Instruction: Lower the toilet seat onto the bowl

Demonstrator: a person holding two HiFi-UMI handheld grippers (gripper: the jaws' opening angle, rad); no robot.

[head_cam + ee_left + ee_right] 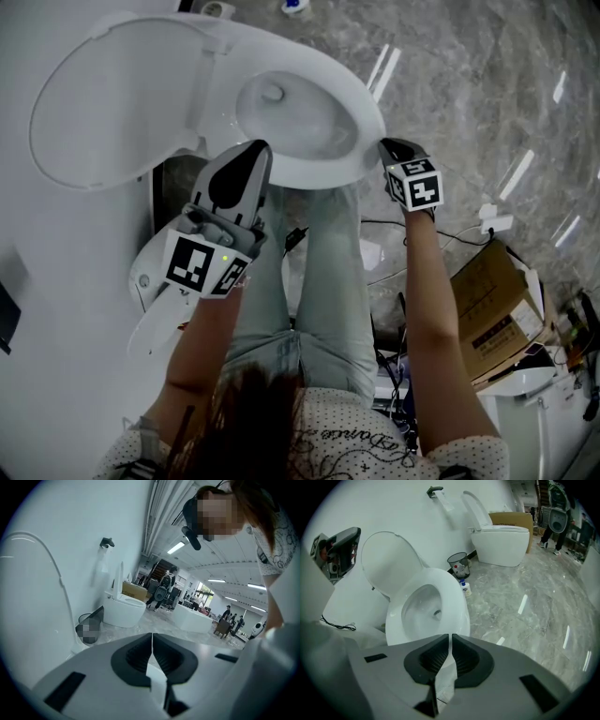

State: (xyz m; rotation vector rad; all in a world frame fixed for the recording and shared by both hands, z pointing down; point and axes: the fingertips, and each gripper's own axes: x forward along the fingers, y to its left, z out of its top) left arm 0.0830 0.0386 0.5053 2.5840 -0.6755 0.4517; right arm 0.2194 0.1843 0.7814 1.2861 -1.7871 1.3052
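Note:
The white toilet bowl (pixel 309 122) stands right in front of me, and a broad flat white ring (pixel 457 606) runs round its opening. Behind it an oval lid (pixel 112 94) stands upright against the wall. Whether the flat ring is the seat or the bowl's own rim I cannot tell. My left gripper (pixel 258 150) hangs over the bowl's near left edge, shut and empty. In its own view the left gripper (pixel 152 637) points past the lid (pixel 33 597). My right gripper (pixel 384 145) is at the bowl's near right edge. In its own view the right gripper (pixel 450 639) is shut with nothing in it.
The person's legs (pixel 319 272) stand close to the bowl's front. A cardboard box (pixel 492 300), cables and another white fixture (pixel 525 394) crowd the floor at the right. A second toilet (pixel 501 538), a small bin (pixel 459 564) and a bottle (pixel 465 588) stand along the wall.

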